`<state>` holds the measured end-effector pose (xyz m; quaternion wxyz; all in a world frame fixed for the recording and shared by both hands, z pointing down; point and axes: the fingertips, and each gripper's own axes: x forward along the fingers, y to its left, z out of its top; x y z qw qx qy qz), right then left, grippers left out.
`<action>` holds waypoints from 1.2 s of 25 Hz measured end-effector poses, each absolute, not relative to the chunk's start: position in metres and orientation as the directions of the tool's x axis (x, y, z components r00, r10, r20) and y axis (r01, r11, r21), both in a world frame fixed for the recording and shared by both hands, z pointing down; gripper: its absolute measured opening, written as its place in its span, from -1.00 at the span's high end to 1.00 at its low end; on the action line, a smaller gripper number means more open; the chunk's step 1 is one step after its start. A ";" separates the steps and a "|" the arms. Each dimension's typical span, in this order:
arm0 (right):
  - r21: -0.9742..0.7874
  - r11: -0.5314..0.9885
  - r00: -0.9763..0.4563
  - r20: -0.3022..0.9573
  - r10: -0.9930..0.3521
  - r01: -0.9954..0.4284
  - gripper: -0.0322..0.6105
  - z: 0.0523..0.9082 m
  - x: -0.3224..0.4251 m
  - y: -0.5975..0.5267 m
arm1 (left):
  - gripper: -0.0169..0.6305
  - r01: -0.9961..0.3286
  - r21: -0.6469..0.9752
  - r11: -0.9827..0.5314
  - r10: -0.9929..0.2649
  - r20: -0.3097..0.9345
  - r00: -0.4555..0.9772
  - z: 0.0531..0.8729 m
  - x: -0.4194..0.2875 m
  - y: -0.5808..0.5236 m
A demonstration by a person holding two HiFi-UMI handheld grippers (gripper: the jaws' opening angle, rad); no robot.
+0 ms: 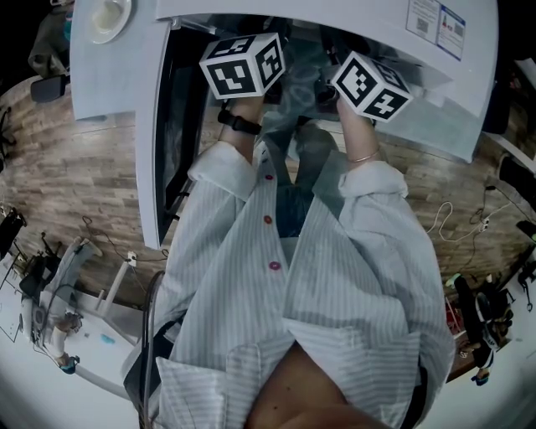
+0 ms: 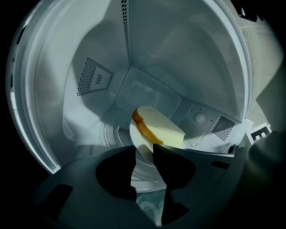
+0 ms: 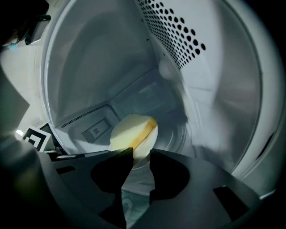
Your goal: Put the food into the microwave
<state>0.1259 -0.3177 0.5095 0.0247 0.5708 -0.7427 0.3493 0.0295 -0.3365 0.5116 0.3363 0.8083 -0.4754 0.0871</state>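
My left gripper [image 2: 144, 150] has its fingers set narrowly apart, and the white rim of the plate [image 2: 135, 134] shows in the gap. I cannot see the pads pressing on it. The food [image 2: 158, 127], a pale yellow slice with an orange-brown crust along one edge, lies on that plate just beyond my left fingertips and leans off to their right. My right gripper [image 3: 141, 154] is much the same, with a narrow gap between the fingers, the plate [image 3: 149, 142] showing in it and no pinch that I can see. From this side the food [image 3: 129, 132] lies just past the tips and a little to their left, its crust toward the plate's middle.

The plate sits low inside the microwave [image 1: 293, 12], on the ribbed turntable [image 2: 111, 134], with the perforated wall panels [image 3: 178, 36] above and beside it. From the head view the door [image 1: 172, 126] hangs open to the left, and both my marker cubes [image 1: 243, 65] [image 1: 371, 85] are at the mouth of the cavity.

For writing, there is a label [image 1: 440, 25] on the microwave's top with red and blue blocks, its print too small to read. My cubes carry only black-and-white square patterns.
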 end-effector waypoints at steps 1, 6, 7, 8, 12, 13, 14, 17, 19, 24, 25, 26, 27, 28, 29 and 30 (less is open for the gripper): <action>-0.487 0.103 -0.345 0.440 -0.829 -0.868 0.54 0.510 0.126 -0.318 | 0.59 -0.829 0.455 -0.325 -0.706 0.467 0.533 0.512 0.030 -0.337; -0.472 0.090 -0.332 0.459 -0.824 -0.877 0.52 0.512 0.128 -0.317 | 0.58 -0.834 0.445 -0.327 -0.701 0.477 0.529 0.513 0.031 -0.338; -0.472 0.088 -0.331 0.461 -0.824 -0.877 0.52 0.512 0.128 -0.317 | 0.57 -0.836 0.442 -0.326 -0.702 0.478 0.527 0.513 0.031 -0.337; -0.473 0.087 -0.331 0.462 -0.823 -0.877 0.52 0.512 0.128 -0.317 | 0.57 -0.838 0.440 -0.324 -0.703 0.480 0.524 0.513 0.031 -0.337; -0.477 0.092 -0.337 0.460 -0.821 -0.874 0.51 0.510 0.126 -0.318 | 0.56 -0.840 0.440 -0.319 -0.700 0.488 0.521 0.513 0.029 -0.337; -0.475 0.092 -0.337 0.461 -0.821 -0.875 0.50 0.510 0.126 -0.318 | 0.56 -0.839 0.440 -0.319 -0.698 0.490 0.522 0.513 0.029 -0.337; -0.473 0.092 -0.336 0.463 -0.820 -0.876 0.50 0.510 0.126 -0.318 | 0.55 -0.840 0.438 -0.320 -0.697 0.492 0.522 0.514 0.029 -0.337; -0.465 0.090 -0.333 0.473 -0.816 -0.881 0.49 0.512 0.125 -0.317 | 0.54 -0.849 0.418 -0.324 -0.698 0.500 0.513 0.514 0.027 -0.337; -0.458 0.091 -0.332 0.479 -0.813 -0.884 0.48 0.512 0.125 -0.317 | 0.54 -0.851 0.412 -0.324 -0.698 0.503 0.509 0.514 0.027 -0.338; -0.405 0.115 -0.326 0.502 -0.801 -0.907 0.37 0.513 0.125 -0.317 | 0.51 -0.879 0.350 -0.322 -0.719 0.514 0.468 0.514 0.020 -0.339; -0.399 0.125 -0.330 0.501 -0.800 -0.909 0.36 0.513 0.124 -0.318 | 0.51 -0.878 0.357 -0.319 -0.719 0.512 0.470 0.514 0.020 -0.339; -0.397 0.129 -0.332 0.500 -0.800 -0.909 0.35 0.512 0.124 -0.318 | 0.51 -0.875 0.367 -0.314 -0.718 0.511 0.472 0.514 0.019 -0.339; -0.396 0.129 -0.331 0.499 -0.801 -0.909 0.35 0.512 0.124 -0.318 | 0.51 -0.874 0.375 -0.309 -0.718 0.510 0.473 0.514 0.018 -0.339; -0.395 0.128 -0.330 0.500 -0.801 -0.910 0.35 0.512 0.124 -0.317 | 0.52 -0.873 0.379 -0.305 -0.719 0.510 0.473 0.514 0.017 -0.339; -0.393 0.127 -0.328 0.501 -0.801 -0.911 0.35 0.513 0.124 -0.317 | 0.51 -0.873 0.382 -0.303 -0.720 0.509 0.473 0.514 0.017 -0.339; -0.390 0.127 -0.326 0.502 -0.801 -0.912 0.35 0.513 0.124 -0.317 | 0.52 -0.872 0.385 -0.302 -0.720 0.507 0.473 0.514 0.017 -0.339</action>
